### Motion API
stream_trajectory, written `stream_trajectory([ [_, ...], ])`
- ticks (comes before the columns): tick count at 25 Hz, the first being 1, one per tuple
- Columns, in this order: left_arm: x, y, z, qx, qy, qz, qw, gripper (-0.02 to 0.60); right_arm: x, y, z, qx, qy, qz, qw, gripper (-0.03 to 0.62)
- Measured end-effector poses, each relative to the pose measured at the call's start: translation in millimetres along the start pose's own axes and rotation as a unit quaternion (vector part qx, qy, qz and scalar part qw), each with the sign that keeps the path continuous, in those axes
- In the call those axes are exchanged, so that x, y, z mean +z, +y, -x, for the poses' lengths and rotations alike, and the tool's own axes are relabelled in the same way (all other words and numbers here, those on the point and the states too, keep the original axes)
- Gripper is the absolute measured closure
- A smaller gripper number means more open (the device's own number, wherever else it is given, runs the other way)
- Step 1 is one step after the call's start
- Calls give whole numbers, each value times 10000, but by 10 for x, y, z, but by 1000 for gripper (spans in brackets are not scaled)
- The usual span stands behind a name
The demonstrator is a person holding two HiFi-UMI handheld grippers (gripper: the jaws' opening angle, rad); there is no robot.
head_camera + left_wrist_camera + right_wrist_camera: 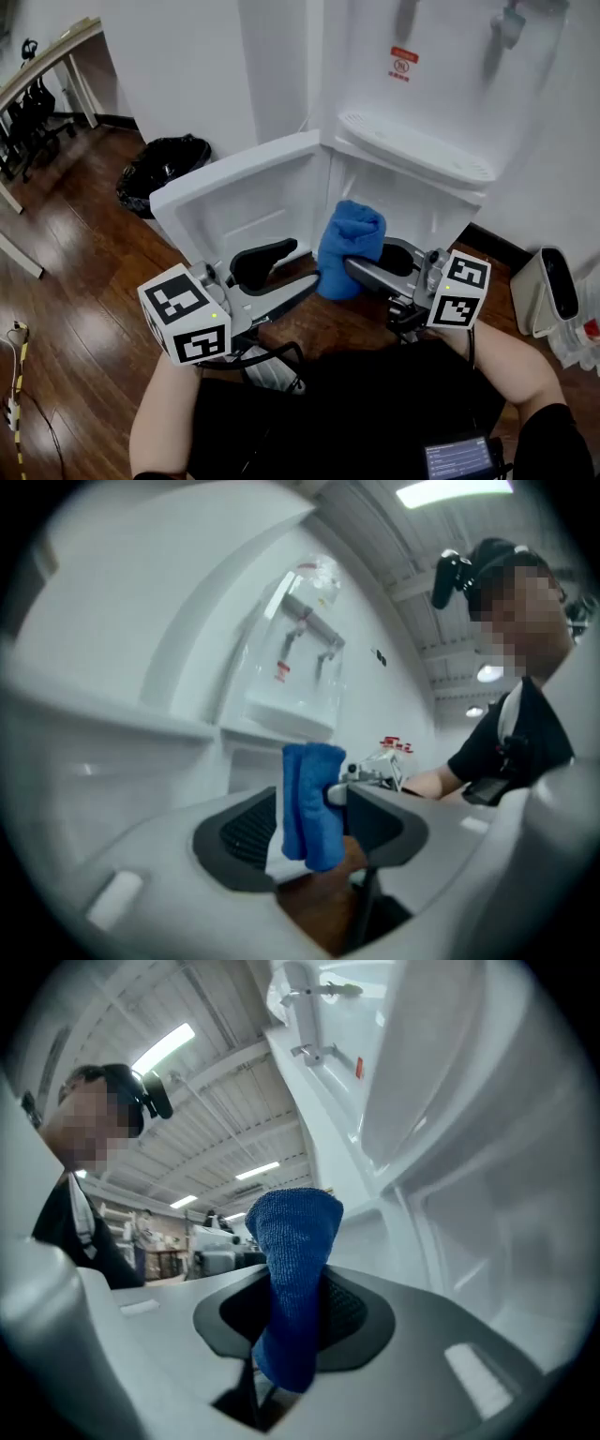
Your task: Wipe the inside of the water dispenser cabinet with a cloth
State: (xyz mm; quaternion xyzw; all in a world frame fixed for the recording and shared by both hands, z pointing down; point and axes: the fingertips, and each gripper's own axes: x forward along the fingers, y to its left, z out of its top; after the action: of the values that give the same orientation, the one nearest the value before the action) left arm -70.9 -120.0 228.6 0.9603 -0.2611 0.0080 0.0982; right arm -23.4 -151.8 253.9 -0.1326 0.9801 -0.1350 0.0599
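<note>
Right gripper (366, 260) jaws are clamping a blue cloth (352, 234).
Left gripper (286, 269) jaws are hanging apart beside it, at the open cabinet (412, 208).

**Premises: open-plan office or lab workspace**

Wood floor (75, 309) throughout. A white dispenser (422, 84) stands against a white wall, with a black-lined bin (161, 169) near it. A desk (47, 56) with chairs (33, 117) under it stands at the far side. Overhead, a bare ribbed ceiling (234, 1119) carries strip lights (164, 1046). Benches (202, 1255) loaded with equipment fill the background.
</note>
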Motion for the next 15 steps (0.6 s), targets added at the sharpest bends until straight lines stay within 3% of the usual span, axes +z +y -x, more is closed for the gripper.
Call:
stream_trajectory([
  [2,483,107,420,767,-588,-648,9932,345,248,-151,-19,-721,-118,482,9962,482],
  [3,709,207,699,1272,-911,-895,9836,345,382,-201,-54,-1023,-211,622,9926,482],
  [5,986,530,1329,2530,-1319,-1265,9501,346,644,-241,-180,-1484,-478,684,9854,482],
  [7,958,918,1862,3608,-1285,-1448,9123,345,893,-237,-359,-1843,-775,728,9771,482],
  [8,851,1087,2014,3857,-1195,-1409,9039,329,1016,-229,-458,-1995,-912,821,9722,482],
  [9,714,1227,2080,3901,-1146,-1283,9045,316,1138,-220,-560,-2132,-1033,989,9665,482],
  [12,326,1436,1930,3549,-1099,-883,9242,301,1471,-165,-852,-2627,-1174,1976,9371,482],
  [13,228,1457,1842,3448,-1000,-870,9293,301,1561,-137,-951,-2849,-1114,2445,9201,482],
  [15,87,1462,1701,3339,-699,-927,9354,301,1692,-81,-1165,-3308,-820,3470,8737,482],
])
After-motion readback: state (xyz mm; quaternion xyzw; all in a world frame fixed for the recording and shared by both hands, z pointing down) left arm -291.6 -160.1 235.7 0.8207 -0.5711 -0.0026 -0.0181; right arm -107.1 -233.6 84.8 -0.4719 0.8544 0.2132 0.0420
